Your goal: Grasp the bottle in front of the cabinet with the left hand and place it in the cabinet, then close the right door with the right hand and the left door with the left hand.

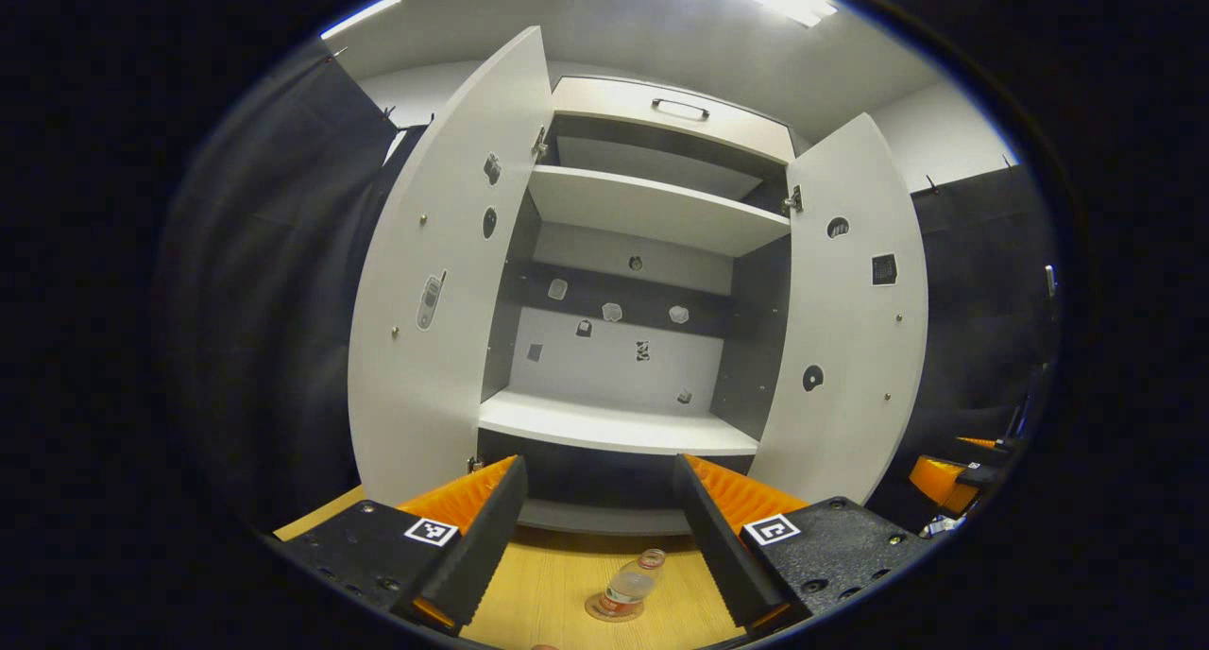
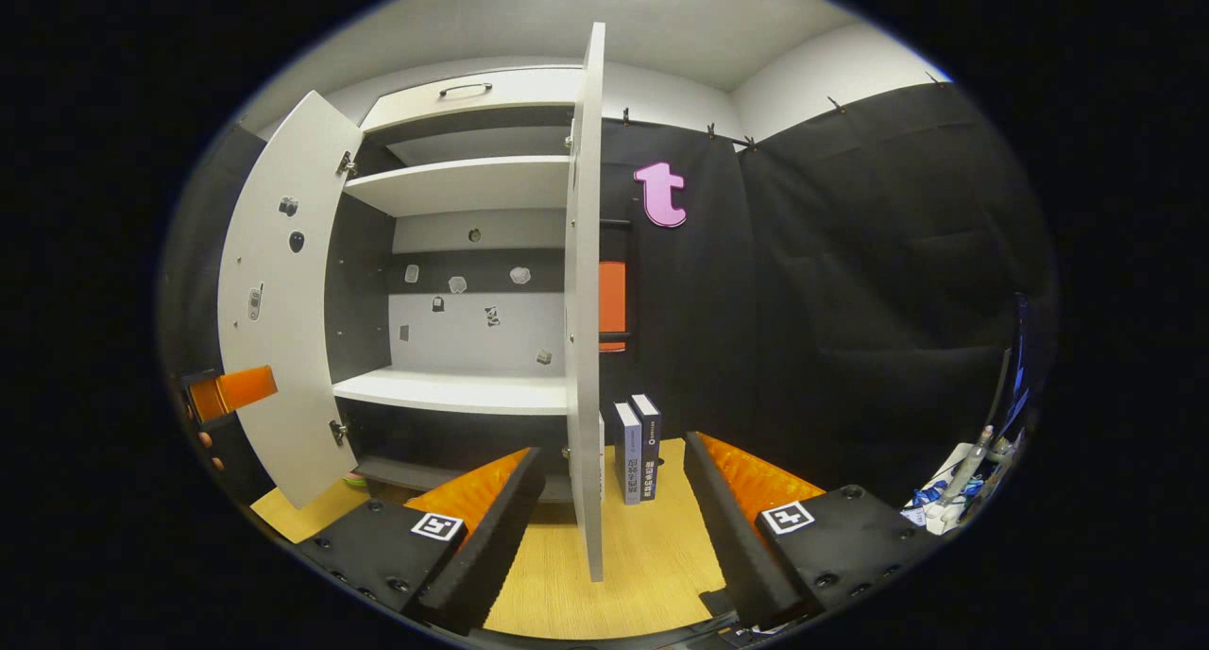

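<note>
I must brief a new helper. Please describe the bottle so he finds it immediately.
Find the white cabinet with both doors open. On the wooden table before it stands a small clear bottle, between the left gripper fingers.

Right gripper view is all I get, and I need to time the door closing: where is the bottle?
Observer: The bottle is on the table in front of the cabinet, not inside it.
Operator: Do the left tongs hold it?
Observer: No. The left tongs are open and not touching the bottle, which sits low between their two fingers in the left gripper view.
</note>
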`<control>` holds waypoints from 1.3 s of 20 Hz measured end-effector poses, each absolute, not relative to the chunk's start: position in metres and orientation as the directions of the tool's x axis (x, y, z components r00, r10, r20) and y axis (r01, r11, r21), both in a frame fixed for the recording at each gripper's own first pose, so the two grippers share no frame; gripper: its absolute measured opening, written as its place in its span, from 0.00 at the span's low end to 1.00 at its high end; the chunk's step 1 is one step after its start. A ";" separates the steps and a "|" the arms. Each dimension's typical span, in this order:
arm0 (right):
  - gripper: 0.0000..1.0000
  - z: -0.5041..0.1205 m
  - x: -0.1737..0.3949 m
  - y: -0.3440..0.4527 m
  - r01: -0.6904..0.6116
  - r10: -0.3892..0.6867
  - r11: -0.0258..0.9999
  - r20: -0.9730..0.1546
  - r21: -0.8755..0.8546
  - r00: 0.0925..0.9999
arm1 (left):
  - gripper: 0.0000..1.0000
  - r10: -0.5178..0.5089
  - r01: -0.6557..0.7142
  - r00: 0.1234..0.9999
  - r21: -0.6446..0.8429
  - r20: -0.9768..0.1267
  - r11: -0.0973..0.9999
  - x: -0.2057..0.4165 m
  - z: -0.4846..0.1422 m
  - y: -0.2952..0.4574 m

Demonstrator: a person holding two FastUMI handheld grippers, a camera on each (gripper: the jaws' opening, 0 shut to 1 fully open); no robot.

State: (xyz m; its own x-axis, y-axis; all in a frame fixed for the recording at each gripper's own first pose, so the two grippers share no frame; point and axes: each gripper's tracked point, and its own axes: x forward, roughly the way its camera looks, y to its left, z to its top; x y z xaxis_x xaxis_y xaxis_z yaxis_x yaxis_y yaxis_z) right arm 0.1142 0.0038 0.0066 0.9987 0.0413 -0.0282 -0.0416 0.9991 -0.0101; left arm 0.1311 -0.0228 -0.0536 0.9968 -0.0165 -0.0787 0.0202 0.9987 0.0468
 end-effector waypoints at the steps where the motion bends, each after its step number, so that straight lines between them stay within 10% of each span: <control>1: 0.98 0.009 0.115 0.003 -0.038 0.037 0.999 -0.021 -0.012 0.999 | 0.95 -0.052 0.056 0.995 0.044 -0.087 0.997 0.133 -0.059 -0.033; 26: 0.99 0.001 0.093 -0.062 0.071 -0.076 0.995 -0.081 -0.064 0.994 | 0.95 -0.042 0.077 0.812 0.035 -0.583 0.996 0.159 -0.357 -0.046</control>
